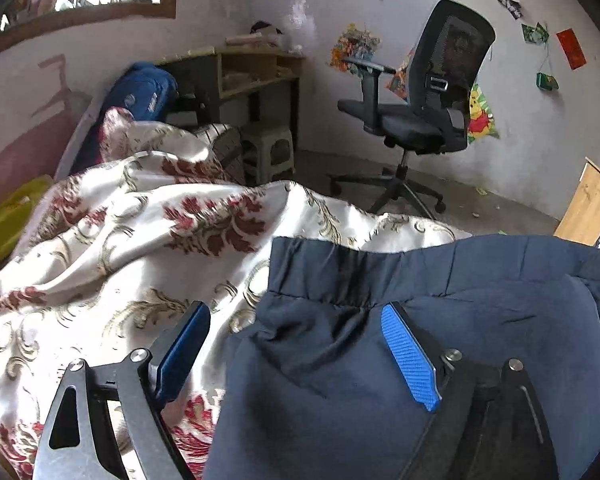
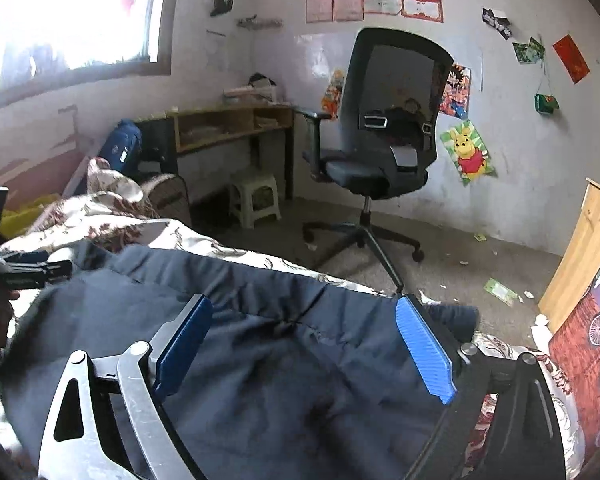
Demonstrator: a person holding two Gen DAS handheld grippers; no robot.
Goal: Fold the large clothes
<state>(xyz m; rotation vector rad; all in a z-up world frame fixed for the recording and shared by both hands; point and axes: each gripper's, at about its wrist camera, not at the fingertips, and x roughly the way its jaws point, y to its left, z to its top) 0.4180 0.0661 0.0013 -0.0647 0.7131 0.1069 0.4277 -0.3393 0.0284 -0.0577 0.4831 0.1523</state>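
**A:** Left wrist view first. What's the garment look like?

**B:** Dark navy trousers [image 1: 380, 360], lying flat on a bed covered by a cream blanket [image 1: 140, 220] with red and gold floral print. The elastic waistband is at the far end, gathered and wrinkly in the middle. The fabric is mostly smooth, with a few creases below the band.

**A:** And the tongs?

**B:** The left gripper [image 1: 296, 316] is spread wide with nothing pinched. One blue finger sits over the blanket, just beside the trousers' edge; the other is over the navy cloth.

**A:** Right wrist view?

**B:** Same trousers [image 2: 280, 360], filling the lower half of the picture, with the waistband edge running along the far side near the bed's edge. There's a puckered spot between the fingers. The right gripper [image 2: 304, 312] is also wide apart, both blue fingers over the cloth, gripping nothing. The other gripper pokes in at far left.

**A:** Background?

**B:** An office chair [image 2: 380, 140], a small stool [image 2: 256, 200], a desk [image 2: 228, 124] and posters on the wall.
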